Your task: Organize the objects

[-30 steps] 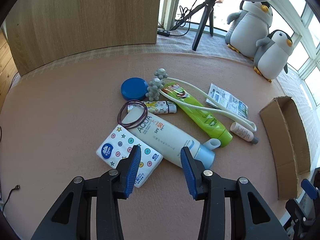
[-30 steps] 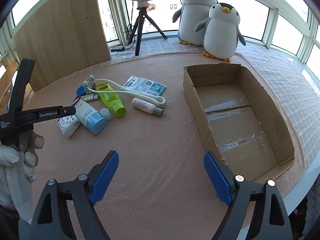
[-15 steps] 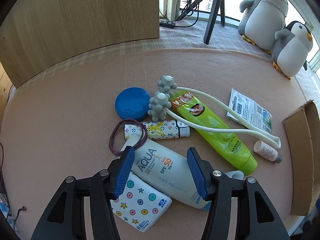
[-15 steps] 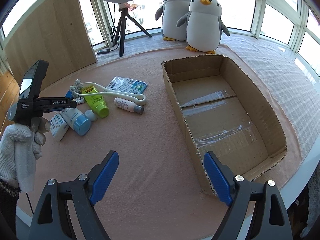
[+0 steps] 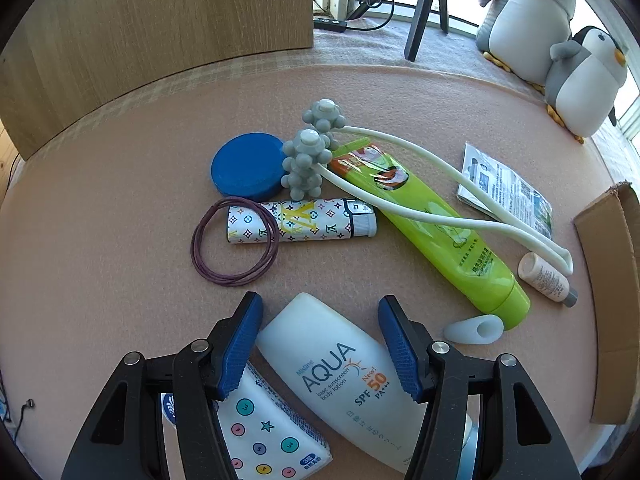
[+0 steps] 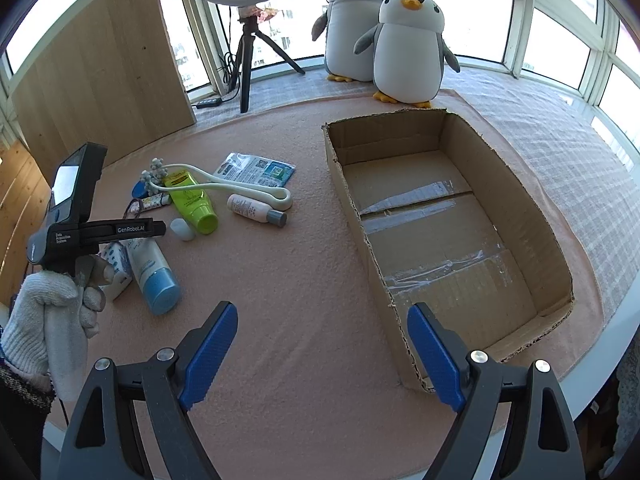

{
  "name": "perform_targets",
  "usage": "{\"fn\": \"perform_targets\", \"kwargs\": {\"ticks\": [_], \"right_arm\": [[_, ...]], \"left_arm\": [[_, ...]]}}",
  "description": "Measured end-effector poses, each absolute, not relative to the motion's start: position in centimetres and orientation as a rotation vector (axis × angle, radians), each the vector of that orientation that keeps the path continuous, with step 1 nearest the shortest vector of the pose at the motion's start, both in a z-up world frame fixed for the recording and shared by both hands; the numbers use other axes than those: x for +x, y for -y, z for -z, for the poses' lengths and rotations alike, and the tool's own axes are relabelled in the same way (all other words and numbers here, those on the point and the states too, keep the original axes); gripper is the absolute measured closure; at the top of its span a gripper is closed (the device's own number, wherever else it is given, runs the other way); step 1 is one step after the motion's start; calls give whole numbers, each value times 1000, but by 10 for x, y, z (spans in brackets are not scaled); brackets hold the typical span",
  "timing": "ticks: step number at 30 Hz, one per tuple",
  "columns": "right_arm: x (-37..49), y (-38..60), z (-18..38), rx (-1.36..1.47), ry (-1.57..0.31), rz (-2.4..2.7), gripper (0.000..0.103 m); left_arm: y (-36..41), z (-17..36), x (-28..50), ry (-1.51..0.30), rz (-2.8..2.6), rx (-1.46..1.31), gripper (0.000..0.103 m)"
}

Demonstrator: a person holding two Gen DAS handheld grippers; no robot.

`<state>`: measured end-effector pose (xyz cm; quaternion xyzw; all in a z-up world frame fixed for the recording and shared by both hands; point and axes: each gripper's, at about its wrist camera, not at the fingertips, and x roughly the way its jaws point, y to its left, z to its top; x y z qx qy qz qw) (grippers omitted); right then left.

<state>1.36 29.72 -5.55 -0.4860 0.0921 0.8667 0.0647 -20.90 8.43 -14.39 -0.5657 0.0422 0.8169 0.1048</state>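
My left gripper (image 5: 320, 344) stands open, its blue fingers astride the flat end of a white AQUA sunscreen tube (image 5: 344, 380) lying on the pink mat. A tissue pack (image 5: 260, 432) lies under the left finger. Beyond lie a purple hair band (image 5: 234, 240), a patterned small tube (image 5: 300, 226), a blue round lid (image 5: 246, 164), a grey-headed massager (image 5: 312, 148), a green tube (image 5: 432, 224), a small pink bottle (image 5: 546, 278) and a leaflet (image 5: 504, 188). My right gripper (image 6: 320, 352) hangs open and empty above the mat, near the front left corner of an empty cardboard box (image 6: 448, 216).
Two plush penguins (image 6: 384, 36) and a tripod with ring light (image 6: 248, 52) stand at the back by the windows. A wooden board (image 6: 100, 80) leans at the left. A gloved hand (image 6: 48, 312) holds the left gripper handle. A small white cap (image 5: 476, 328) lies by the green tube.
My left gripper has moved forward and down over the pile, so its fingers now straddle the sunscreen tube. The right gripper's view has shifted left, bringing the box more central.
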Motion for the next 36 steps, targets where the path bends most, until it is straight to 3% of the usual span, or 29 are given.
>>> {"fn": "perform_targets", "kwargs": {"ticks": [10,15,19,29,36], "right_arm": [[11,-285,57,-1496,-261,-2669,19],[6,-278,60,-1528,-233,-2712,19],[-5,-269,66,-1604,-216,-2772,19],[-44,-228,95,-1956,-109,-2875,18],[-62,-224,120,-2154,-219,-2805,18]], "left_arm": [[-115,142,-143,-202,-2333,-1547,40],[-96,117,-122,-74,-2393,-1496,38],[-62,99,-104,3,-2463,-1469,31],[-45,112,-51,149,-2363,-1558,30],[-61,125,-35,223,-2310,-1575,30]]}}
